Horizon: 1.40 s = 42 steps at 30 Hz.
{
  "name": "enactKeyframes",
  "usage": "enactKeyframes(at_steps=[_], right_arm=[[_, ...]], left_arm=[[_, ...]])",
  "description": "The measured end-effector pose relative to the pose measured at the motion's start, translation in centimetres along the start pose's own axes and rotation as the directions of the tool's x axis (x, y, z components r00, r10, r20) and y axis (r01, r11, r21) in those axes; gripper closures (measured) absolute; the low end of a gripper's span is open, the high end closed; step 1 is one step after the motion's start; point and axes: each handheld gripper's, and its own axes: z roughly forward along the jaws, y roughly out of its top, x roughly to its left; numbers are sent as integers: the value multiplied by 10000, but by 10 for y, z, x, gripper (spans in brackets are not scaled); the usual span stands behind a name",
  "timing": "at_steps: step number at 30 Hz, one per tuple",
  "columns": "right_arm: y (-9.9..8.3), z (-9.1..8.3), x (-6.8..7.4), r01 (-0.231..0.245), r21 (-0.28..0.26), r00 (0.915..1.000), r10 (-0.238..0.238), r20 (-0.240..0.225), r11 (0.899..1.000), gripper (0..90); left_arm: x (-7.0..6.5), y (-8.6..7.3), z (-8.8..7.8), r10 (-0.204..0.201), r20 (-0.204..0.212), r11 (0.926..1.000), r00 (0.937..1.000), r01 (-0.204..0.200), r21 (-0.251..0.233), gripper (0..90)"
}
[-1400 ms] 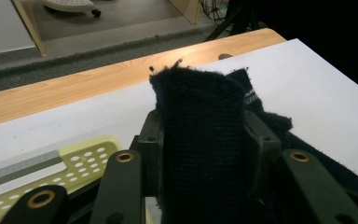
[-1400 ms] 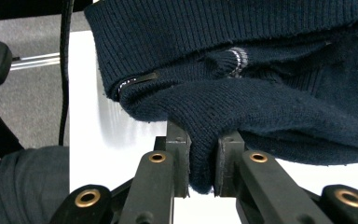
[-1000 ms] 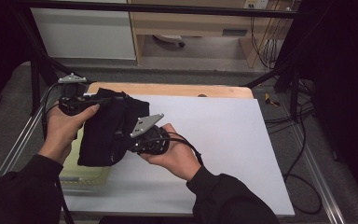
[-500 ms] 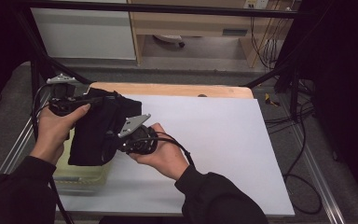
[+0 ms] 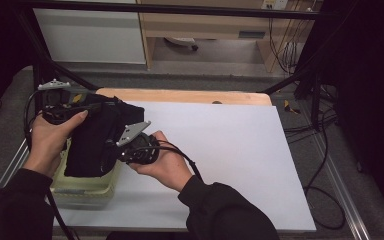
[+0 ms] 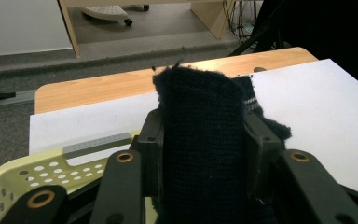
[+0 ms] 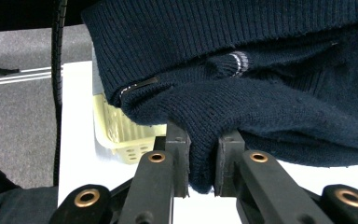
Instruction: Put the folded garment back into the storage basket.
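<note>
Nearest the person, both hands hold a dark navy knitted sweater [image 5: 97, 142] up over a pale yellow perforated basket [image 5: 87, 187] at the counter's left front corner. The right gripper [image 7: 201, 161] is clenched on a thick fold of the knit, the fabric bulging out between its pads. The left gripper [image 6: 203, 154] grasps another bunched fold — the wool fills the gap between its jaws and stands up above them. The garment hangs slack between the two grips, its lower part draped over the basket rim.

It looks soft, limp and light: it will sag and stretch instead of holding a shape, and a loose knit can snag on the basket's holes. Thick folds or the ribbed hem give the surest hold — a single layer would likely slip.

Beyond, the counter [image 5: 230, 150] is a bare white sheet over a wooden top. Farther off lie grey floor, trailing cables and a wooden cabinet.
</note>
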Motion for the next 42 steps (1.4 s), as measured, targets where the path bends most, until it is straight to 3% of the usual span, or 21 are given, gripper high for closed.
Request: enactKeyframes(at_steps=[14, 23, 36, 42], right_arm=[[9, 20, 3, 6, 74, 10000, -5, -84, 10000, 795], [17, 32, 5, -110, -143, 9999, 108, -130, 9998, 795], [24, 43, 7, -50, -269, 9999, 47, -112, 9996, 795], [30, 51, 8, 43, -452, 10000, -45, -29, 9990, 795]], left_arm=[[16, -6, -5, -258, -191, 9995, 9995, 255, -162, 581], [26, -7, -11, -369, -405, 9991, 9985, 359, -242, 581], [33, -5, -16, -257, -607, 9993, 9978, 241, -271, 581], [42, -4, -18, -560, -791, 9978, 9953, 531, -389, 582]])
